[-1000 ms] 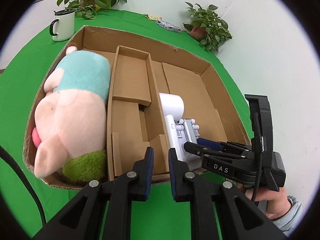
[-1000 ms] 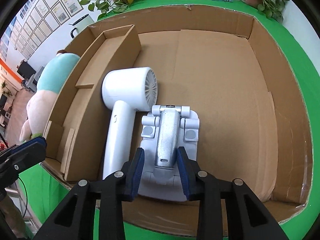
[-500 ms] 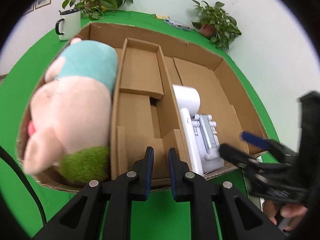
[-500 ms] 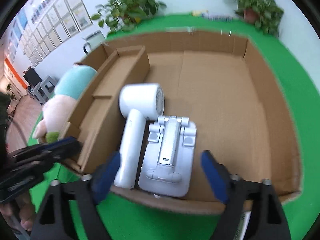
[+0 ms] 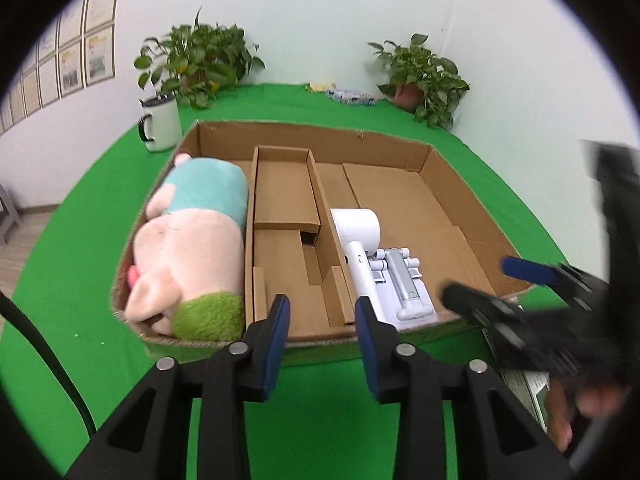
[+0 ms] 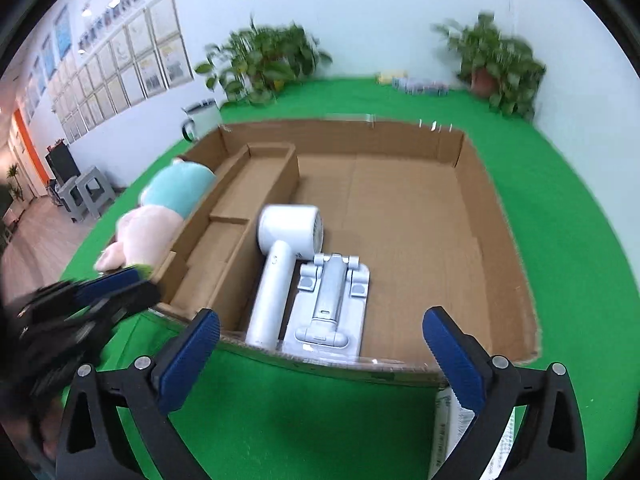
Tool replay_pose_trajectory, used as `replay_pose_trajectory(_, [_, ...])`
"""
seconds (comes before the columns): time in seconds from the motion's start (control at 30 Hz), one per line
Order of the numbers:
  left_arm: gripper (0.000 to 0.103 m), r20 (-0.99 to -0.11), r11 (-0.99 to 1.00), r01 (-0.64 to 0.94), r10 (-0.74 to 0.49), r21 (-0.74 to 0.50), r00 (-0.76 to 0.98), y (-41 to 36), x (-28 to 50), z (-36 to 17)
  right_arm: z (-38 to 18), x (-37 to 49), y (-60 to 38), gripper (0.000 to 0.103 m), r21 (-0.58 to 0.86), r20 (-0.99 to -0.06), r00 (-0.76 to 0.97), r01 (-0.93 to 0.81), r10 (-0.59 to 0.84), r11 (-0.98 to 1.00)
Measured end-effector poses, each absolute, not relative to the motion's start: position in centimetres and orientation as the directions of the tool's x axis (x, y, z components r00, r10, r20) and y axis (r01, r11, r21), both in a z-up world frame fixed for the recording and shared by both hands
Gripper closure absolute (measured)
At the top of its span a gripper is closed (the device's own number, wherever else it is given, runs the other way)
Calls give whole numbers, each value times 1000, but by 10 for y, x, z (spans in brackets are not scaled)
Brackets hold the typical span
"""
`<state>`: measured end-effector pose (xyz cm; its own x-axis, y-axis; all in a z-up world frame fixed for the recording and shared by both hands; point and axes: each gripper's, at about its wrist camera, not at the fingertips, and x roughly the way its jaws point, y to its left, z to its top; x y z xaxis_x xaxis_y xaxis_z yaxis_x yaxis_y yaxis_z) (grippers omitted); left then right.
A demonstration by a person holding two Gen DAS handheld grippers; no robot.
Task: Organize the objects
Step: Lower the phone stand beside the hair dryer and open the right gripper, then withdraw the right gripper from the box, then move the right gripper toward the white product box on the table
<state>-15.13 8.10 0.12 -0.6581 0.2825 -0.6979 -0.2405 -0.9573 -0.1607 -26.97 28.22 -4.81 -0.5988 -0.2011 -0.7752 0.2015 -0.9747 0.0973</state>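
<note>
A shallow cardboard box (image 5: 320, 128) with dividers lies on the green cloth. A plush pig (image 5: 192, 240) fills its left compartment. In the right compartment a white hair dryer (image 5: 356, 228) lies against the divider, with a white and silver folding stand (image 5: 400, 284) beside it. My left gripper (image 5: 320, 312) hovers before the box's near edge, its jaws opening with nothing between them. My right gripper (image 6: 320, 320) is pulled back above the near edge, over the stand (image 6: 332, 300) and dryer (image 6: 288, 232); its jaws are still opening, very wide, and hold nothing.
A white mug (image 5: 162, 128) stands off the box's far left corner. Two potted plants (image 5: 196, 64) (image 5: 424, 76) and small packets (image 5: 348, 96) line the back. A printed package (image 6: 452, 420) lies on the cloth by the near right corner. The box's right floor (image 6: 400, 208) is bare cardboard.
The right gripper let go of the folding stand, spread wide and drew back and up from the box. The left gripper also backed away and its jaws parted.
</note>
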Motion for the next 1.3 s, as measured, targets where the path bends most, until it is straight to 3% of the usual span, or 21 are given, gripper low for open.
replay_pose_trajectory(0.17, [70, -681, -960, -238, 272, -147, -680, 76, -137, 4, -76, -314, 274, 7, 44, -855, -506, 157, -118, -987])
replay_pose_trajectory(0.43, [70, -686, -962, -212, 271, -171, -675, 62, -133, -2, -109, -337, 239, 8, -123, -886, -463, 193, 20, -973])
replay_pose_trajectory(0.9, [70, -657, -960, -218, 278, -175, -701, 56, -128, 4, -82, -316, 262, 4, -58, -849, -528, 147, -29, -987])
replay_pose_trajectory(1.03, [70, -659, -960, -218, 281, -179, -698, 54, -124, 1, -78, -340, 276, 5, 51, -857, -507, 90, -90, -995])
replay_pose_trajectory(1.13, [70, -656, -960, -222, 278, -170, -702, 53, -123, 0, -77, -361, 281, 10, 149, -855, -491, 75, -167, -986])
replay_pose_trajectory(1.3, [70, -656, -959, -224, 281, -171, -701, 49, -128, -1, -81, -398, 270, 29, 218, -852, -463, 114, -246, -969])
